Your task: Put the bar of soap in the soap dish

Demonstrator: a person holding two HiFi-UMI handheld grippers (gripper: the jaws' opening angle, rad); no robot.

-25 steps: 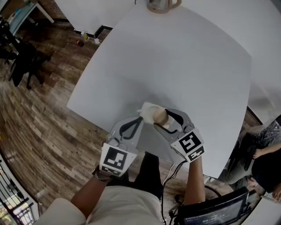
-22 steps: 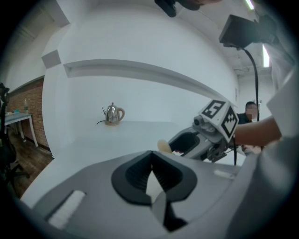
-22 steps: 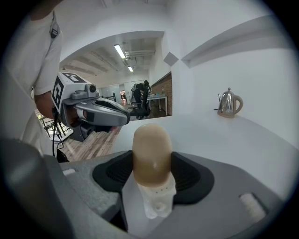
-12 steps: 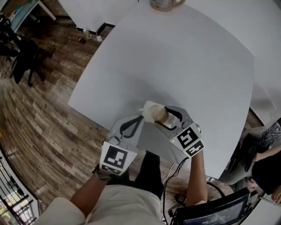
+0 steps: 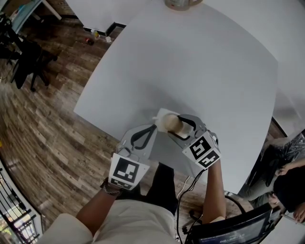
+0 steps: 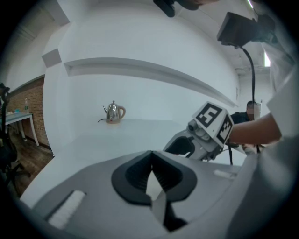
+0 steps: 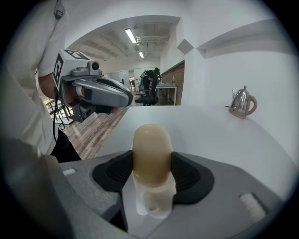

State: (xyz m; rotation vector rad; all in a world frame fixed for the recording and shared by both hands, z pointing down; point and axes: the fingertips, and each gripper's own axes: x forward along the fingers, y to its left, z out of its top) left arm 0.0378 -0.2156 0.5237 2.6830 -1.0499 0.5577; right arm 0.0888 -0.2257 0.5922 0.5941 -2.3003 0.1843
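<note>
A tan bar of soap (image 5: 173, 124) (image 7: 151, 151) stands on end between the jaws of my right gripper (image 5: 176, 126) (image 7: 152, 161), which is shut on it. Under and just beyond it lies a white soap dish (image 5: 161, 116) on the white table (image 5: 200, 66), near the table's front edge. A translucent white piece (image 7: 152, 203) shows below the soap. My left gripper (image 5: 153, 127) (image 6: 152, 170) is shut, and I see nothing between its jaws. Its tip is right beside the dish's near-left edge. Whether the soap touches the dish is hidden.
A metal kettle (image 5: 180, 4) (image 6: 113, 112) (image 7: 243, 103) stands at the table's far edge. Wooden floor (image 5: 43, 124) lies to the left, with a dark chair (image 5: 19, 62). A seated person (image 5: 286, 171) is at the right, past the table's corner.
The right gripper has turned slightly and edged left with the soap in it. The left gripper has stayed where it was.
</note>
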